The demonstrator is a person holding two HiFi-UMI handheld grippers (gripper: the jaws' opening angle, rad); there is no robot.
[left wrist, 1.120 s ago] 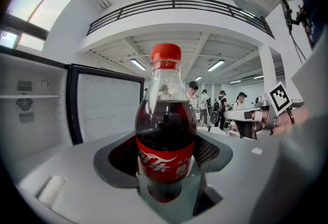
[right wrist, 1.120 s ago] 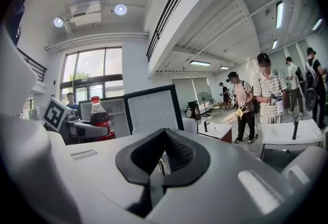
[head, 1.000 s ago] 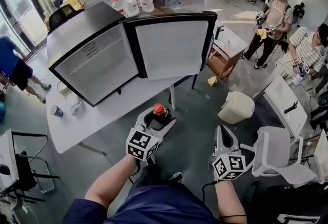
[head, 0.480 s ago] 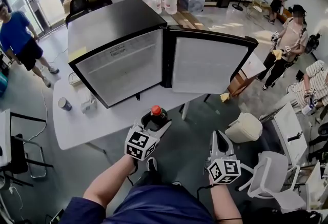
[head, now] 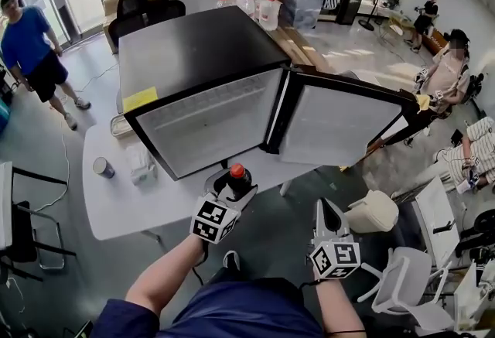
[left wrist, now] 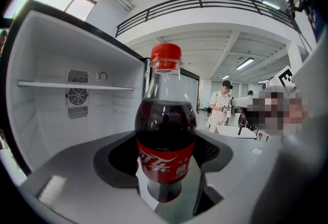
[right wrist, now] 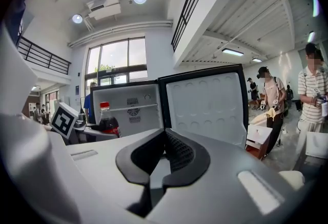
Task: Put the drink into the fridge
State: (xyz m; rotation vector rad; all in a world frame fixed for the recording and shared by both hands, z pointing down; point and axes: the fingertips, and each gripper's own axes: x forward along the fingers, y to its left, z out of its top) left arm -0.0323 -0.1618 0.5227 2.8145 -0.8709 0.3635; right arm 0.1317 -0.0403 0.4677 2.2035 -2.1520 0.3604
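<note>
A cola bottle [head: 237, 177] [left wrist: 165, 130] [right wrist: 107, 120] with a red cap and red label stands upright between the jaws of my left gripper [head: 229, 188] [left wrist: 166, 169], which is shut on it. The small black fridge [head: 193, 58] [left wrist: 77, 105] [right wrist: 128, 110] rests on a white table [head: 108, 197], its door [head: 348, 124] [right wrist: 205, 107] swung open to the right. Its white inside shows a shelf [left wrist: 72, 85] with nothing on it. The bottle hangs just in front of the fridge opening, near the table's front edge. My right gripper [head: 328, 214] [right wrist: 165, 159] hovers lower right of the door, shut with nothing in it.
A paper cup [head: 101, 167] and a clear bag [head: 141, 162] lie on the table left of the fridge. A beige bin [head: 373, 210] and a white chair [head: 410, 282] stand on the floor at right. People stand at the left and far right. A black chair [head: 143, 8] is behind the fridge.
The view has swung so the fridge sits more central and closer. My left gripper has carried the bottle slightly up toward the fridge opening. The right gripper stays shut low at right.
</note>
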